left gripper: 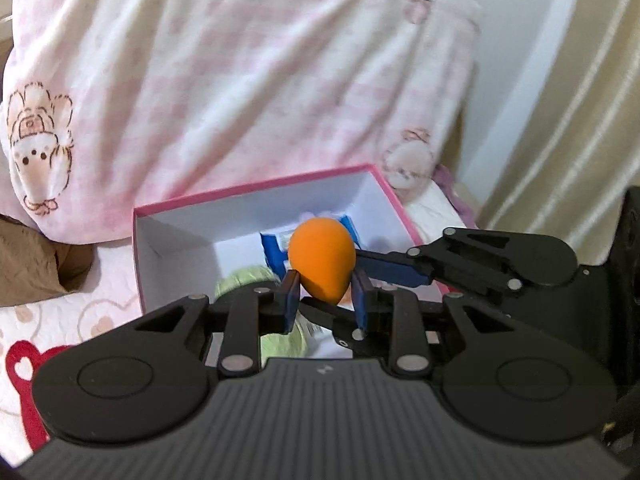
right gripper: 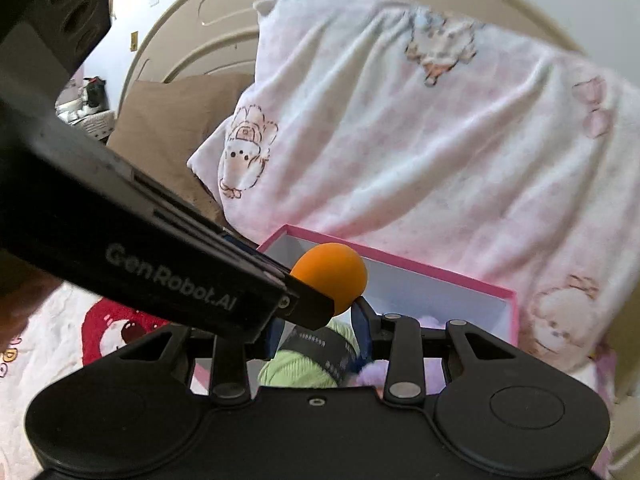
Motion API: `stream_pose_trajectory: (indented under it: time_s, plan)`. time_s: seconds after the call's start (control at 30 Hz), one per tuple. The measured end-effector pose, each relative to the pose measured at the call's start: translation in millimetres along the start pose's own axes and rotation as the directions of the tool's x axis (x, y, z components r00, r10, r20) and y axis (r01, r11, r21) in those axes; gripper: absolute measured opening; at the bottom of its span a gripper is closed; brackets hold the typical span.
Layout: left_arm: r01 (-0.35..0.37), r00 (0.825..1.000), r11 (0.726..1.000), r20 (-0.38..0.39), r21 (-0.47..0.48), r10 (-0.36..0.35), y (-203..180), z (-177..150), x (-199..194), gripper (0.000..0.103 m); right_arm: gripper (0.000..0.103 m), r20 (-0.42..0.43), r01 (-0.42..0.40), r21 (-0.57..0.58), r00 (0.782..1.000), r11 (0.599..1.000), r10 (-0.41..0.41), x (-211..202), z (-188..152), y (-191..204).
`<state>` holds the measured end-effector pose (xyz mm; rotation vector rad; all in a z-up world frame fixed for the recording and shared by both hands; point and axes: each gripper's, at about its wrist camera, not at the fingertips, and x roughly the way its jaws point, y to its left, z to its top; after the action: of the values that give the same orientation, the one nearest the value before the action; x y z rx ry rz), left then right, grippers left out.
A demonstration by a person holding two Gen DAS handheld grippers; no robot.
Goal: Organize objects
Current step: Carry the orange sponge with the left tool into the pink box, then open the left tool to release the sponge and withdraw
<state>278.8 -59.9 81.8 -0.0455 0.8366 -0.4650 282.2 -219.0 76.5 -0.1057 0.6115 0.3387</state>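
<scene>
On the bed, a pink-rimmed box (left gripper: 256, 194) sits before a pink blanket (left gripper: 240, 80); green yarn (left gripper: 240, 280) and a blue pack (left gripper: 276, 248) lie inside. Over the box, an orange sponge (left gripper: 322, 264), egg-shaped, is clamped near its narrow end by the left tool (left gripper: 325, 294). The right tool (right gripper: 320, 330) reaches in from the right, its fingers on either side of the same sponge and seemingly closed on it too. The sponge looks light, soft and squashy; a gentle pinch across its wide belly seems the safest hold.
</scene>
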Motion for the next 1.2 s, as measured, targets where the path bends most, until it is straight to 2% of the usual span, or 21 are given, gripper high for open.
stream_pose_trajectory:
  time_s: [0.07, 0.2, 0.4, 0.53, 0.67, 0.77, 0.9, 1.03, 1.1, 1.2]
  plan:
    - [-0.002, 1.0, 1.0, 0.005, -0.011, 0.002, 6.2, 5.7, 12.1, 0.026, 0.041, -0.008, -0.011, 0.006, 1.0, 1.0, 0.011, 5.7, 2.4, -4.6]
    - [0.027, 0.999, 0.996, -0.045, -0.08, -0.03, 23.1, 13.5, 44.6, 0.026, 0.041, -0.065, -0.024, 0.027, 0.998, 0.999, 0.026, 32.2, 4.7, -20.7]
    - [0.026, 0.994, 0.992, -0.103, -0.12, -0.038, 35.0, 9.3, 92.3, 0.026, 0.041, -0.183, -0.008, 0.126, 0.983, 0.992, 0.031, 72.0, -4.0, -38.3]
    - [0.039, 0.989, 0.984, -0.13, -0.174, -0.062, 43.7, 6.1, 111.3, 0.026, 0.041, -0.239, 0.004, 0.124, 0.971, 0.992, 0.026, 90.8, -9.2, -40.4]
    - [0.044, 0.988, 0.975, -0.137, -0.219, -0.076, 50.2, 1.2, 121.4, 0.026, 0.041, -0.281, -0.003, 0.202, 0.958, 0.979, 0.061, 101.6, -14.4, -50.9]
    - [0.037, 0.986, 0.973, -0.152, -0.23, -0.073, 52.4, 0.7, 126.9, 0.026, 0.041, -0.3, 0.006, 0.208, 0.952, 0.978, 0.058, 108.0, -16.3, -50.1]
    - [0.023, 0.984, 0.978, -0.166, -0.209, -0.059, 47.3, -0.3, 132.3, 0.027, 0.042, -0.327, -0.034, 0.224, 0.939, 0.974, 0.108, 112.2, -20.8, -58.1]
    - [-0.011, 0.988, 0.986, -0.156, -0.166, -0.015, 38.3, 1.1, 127.5, 0.029, 0.045, -0.304, -0.024, 0.241, 0.948, 0.97, 0.099, 103.0, -25.5, -66.0]
    - [0.002, 0.989, 0.991, -0.148, -0.137, -0.023, 30.8, 3.2, 122.2, 0.031, 0.045, -0.307, -0.039, 0.21, 0.946, 0.977, 0.104, 98.6, -25.1, -63.8]
    - [-0.019, 0.992, 0.994, -0.124, -0.104, 0.006, 22.3, 3.4, 106.3, 0.038, 0.045, -0.292, -0.04, 0.158, 0.953, 0.987, 0.085, 83.6, -21.7, -57.6]
